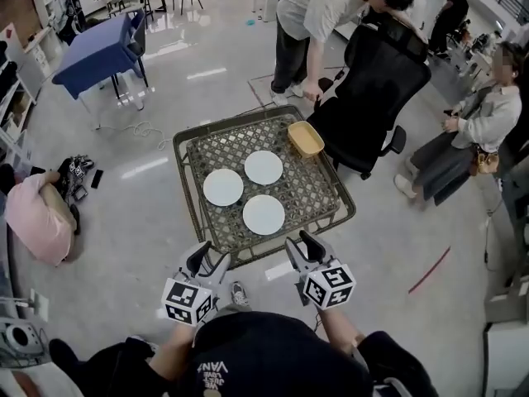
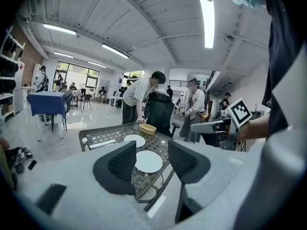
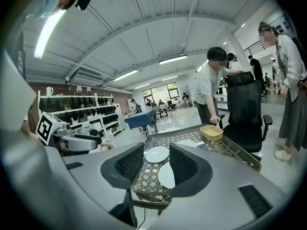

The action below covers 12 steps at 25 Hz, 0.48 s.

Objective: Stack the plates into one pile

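Note:
Three white plates lie apart on the woven lattice table point(image 1: 318, 197): one at the left point(image 1: 223, 187), one at the back point(image 1: 264, 167), one nearest me point(image 1: 264, 214). My left gripper point(image 1: 208, 260) hovers just off the table's near edge, open and empty. Open and empty too, my right gripper point(image 1: 302, 246) hangs beside it at the same edge. In the left gripper view the near plate point(image 2: 148, 161) shows between the jaws of the left gripper point(image 2: 152, 150). The right gripper view looks past the right gripper point(image 3: 156, 148) at the left plate point(image 3: 157, 155) and near plate point(image 3: 167, 175).
A yellow dish point(image 1: 306, 138) sits at the table's far right corner. Behind it a person leans on a black office chair point(image 1: 372, 89); another person point(image 1: 471, 131) is at the right. A blue table point(image 1: 99, 52) and a pink bag point(image 1: 37, 222) are on the left.

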### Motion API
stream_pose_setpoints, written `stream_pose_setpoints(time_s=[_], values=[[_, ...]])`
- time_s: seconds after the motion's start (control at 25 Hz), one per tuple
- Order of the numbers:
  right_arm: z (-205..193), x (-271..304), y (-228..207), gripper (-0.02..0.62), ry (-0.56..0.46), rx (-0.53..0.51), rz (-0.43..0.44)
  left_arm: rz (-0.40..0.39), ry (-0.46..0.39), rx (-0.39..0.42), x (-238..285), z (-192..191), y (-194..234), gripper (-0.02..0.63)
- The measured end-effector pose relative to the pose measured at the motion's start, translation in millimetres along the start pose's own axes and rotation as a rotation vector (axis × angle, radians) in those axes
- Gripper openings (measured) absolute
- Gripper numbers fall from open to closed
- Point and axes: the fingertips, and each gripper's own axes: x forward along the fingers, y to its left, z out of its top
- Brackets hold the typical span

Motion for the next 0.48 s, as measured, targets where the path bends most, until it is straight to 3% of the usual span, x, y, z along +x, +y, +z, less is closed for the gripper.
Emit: stream_pose_setpoints(time_s=[0.2,0.48], values=[[-2,31,-3,0.152,0.021,0.011,-0.030,-0.050,0.031,0.011,17,0,20,0.204],[-15,61,-18,0.152,0.088,0.015,-0.035,-0.057,0.091,-0.023,40,-16,33,0.204]])
